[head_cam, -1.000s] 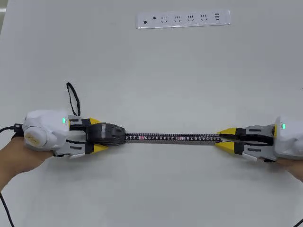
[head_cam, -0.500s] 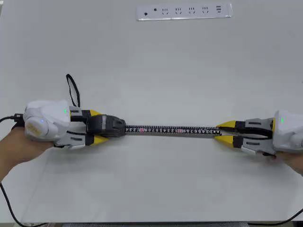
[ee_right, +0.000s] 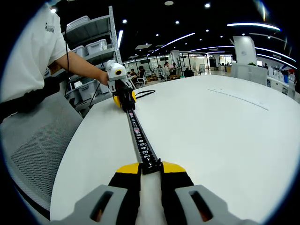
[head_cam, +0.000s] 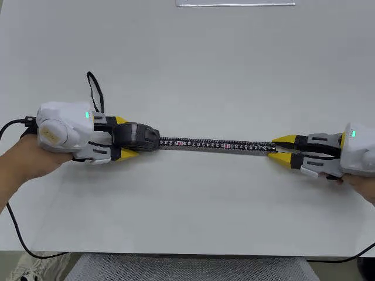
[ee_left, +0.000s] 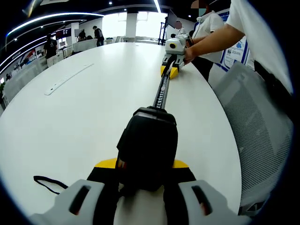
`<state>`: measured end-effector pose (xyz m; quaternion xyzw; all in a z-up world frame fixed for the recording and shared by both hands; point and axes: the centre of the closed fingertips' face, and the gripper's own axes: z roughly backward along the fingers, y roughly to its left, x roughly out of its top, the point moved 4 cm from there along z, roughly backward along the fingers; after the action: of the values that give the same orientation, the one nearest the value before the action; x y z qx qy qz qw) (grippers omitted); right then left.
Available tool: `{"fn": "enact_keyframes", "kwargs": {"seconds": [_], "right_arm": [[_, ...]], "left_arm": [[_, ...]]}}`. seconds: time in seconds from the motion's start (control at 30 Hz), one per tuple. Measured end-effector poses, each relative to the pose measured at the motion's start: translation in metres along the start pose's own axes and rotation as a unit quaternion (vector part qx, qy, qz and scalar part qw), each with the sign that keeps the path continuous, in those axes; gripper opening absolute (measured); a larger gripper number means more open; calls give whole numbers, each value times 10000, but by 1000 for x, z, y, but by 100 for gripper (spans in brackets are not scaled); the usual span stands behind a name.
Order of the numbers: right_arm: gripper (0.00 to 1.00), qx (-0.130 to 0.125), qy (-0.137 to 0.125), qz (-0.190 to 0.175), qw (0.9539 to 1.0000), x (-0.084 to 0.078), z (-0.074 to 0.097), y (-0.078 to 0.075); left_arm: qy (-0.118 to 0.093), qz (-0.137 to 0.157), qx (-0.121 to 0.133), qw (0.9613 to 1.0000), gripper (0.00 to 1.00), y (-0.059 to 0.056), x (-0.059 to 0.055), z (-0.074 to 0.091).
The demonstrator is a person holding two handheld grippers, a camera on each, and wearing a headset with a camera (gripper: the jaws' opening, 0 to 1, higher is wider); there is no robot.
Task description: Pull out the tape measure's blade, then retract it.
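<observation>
Along the table (head_cam: 193, 70), the left gripper (head_cam: 126, 137) is clamping its jaws on the case (head_cam: 142, 136) to anchor it while the right gripper (head_cam: 280, 149), jaws pinched together on the tip, is holding the blade (head_cam: 217, 144) drawn out straight between them

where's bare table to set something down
Free: the table between blade and power strip, and between blade and near edge. Crowded: the blade line, from left hand-held gripper to right hand-held gripper, plus the black strap.
</observation>
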<state>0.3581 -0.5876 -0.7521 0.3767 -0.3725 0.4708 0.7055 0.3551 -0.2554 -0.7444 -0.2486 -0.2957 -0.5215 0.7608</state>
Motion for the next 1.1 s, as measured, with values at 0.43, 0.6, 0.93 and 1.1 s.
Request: {"fn": "enact_keyframes", "kwargs": {"seconds": [0.43,0.6,0.93,1.1], "right_arm": [[19,-34,88,-30,10000,1,-1,2],[23,-45,184,29,9998,3,-2,6],[29,-124,273,62,9995,4,-4,8],[32,-234,280,-14,9993,5,-5,7]], "left_arm": [[48,72,44,10000,33,0,-1,1],[104,84,99,9999,35,0,-2,1],[83,52,178,9998,43,0,2,0],[23,91,382,9992,47,4,4,5]]}}
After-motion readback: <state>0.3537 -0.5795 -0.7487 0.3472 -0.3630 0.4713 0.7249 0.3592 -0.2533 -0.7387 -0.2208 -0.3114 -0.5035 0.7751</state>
